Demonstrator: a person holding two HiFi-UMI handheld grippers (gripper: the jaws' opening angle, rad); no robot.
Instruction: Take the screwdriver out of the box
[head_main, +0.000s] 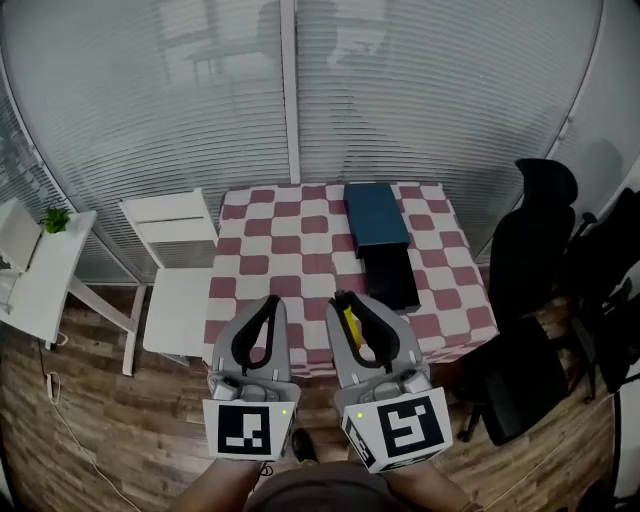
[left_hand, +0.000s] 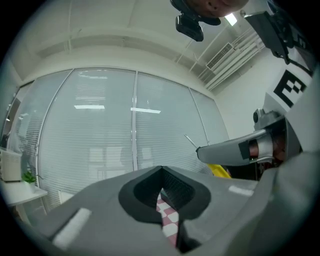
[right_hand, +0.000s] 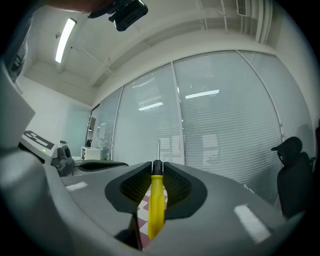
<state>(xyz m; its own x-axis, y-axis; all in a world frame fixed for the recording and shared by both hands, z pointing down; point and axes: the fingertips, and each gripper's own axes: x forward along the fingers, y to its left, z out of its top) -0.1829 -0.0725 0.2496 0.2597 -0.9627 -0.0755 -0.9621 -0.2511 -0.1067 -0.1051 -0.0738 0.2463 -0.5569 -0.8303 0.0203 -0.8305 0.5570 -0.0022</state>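
Dim, greyish head view; a long white ceiling strip light (right_hand: 65, 39) glares (mirrored in the pale slatted glass wall (left_hand: 100, 140)); fisheye-bent, dark-cornered edges.

Left hand-held gripper (left_hand: 161, 172), jaws together

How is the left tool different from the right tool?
The right tool is shut on a yellow screwdriver, while the left tool is shut on nothing. The left tool's marker cube shows a different black-and-white pattern from the right tool's marker cube. Both tools are grey and are held side by side at the near edge of the checkered table.
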